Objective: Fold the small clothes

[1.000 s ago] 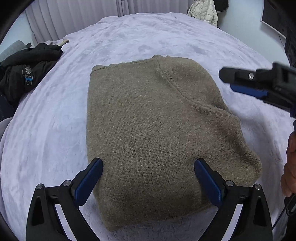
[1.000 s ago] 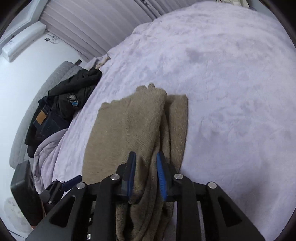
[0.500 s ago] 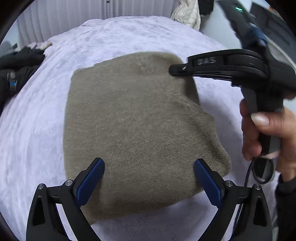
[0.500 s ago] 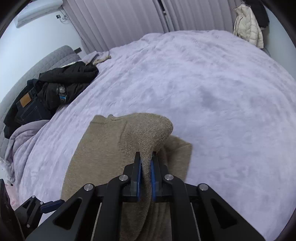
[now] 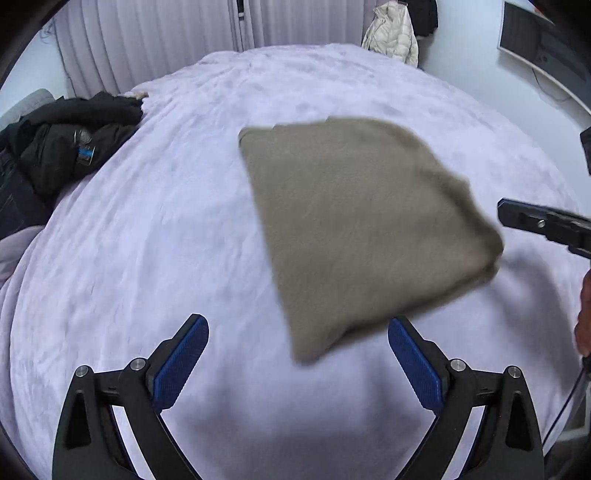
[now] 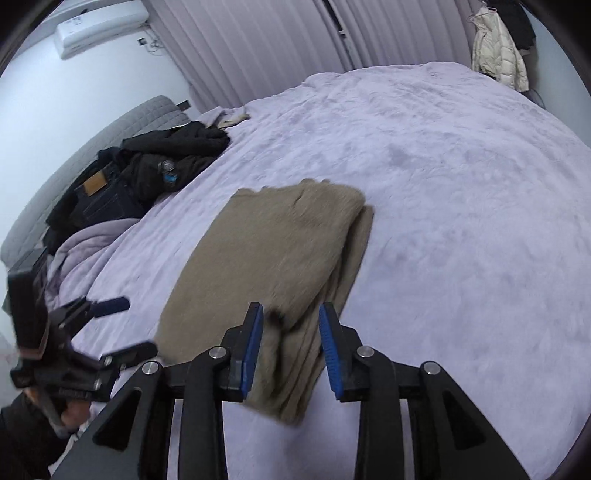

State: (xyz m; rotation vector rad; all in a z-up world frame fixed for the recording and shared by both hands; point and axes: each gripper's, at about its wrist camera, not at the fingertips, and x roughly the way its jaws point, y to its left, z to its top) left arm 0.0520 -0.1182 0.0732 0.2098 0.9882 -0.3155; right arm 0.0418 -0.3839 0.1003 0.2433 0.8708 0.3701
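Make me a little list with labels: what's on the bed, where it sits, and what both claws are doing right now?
main thing: folded olive-brown knitted sweater, lying flat
surface: pale lilac plush bed cover
left claw: open wide, nothing between its blue pads, over bare cover beside the sweater's near corner
right claw: jaws opening, sweater's layered edge seen between the pads, not pinched
other clothes: black jacket and dark jeans pile at the bed's far left edge
background: cream puffy coat hanging by the curtains
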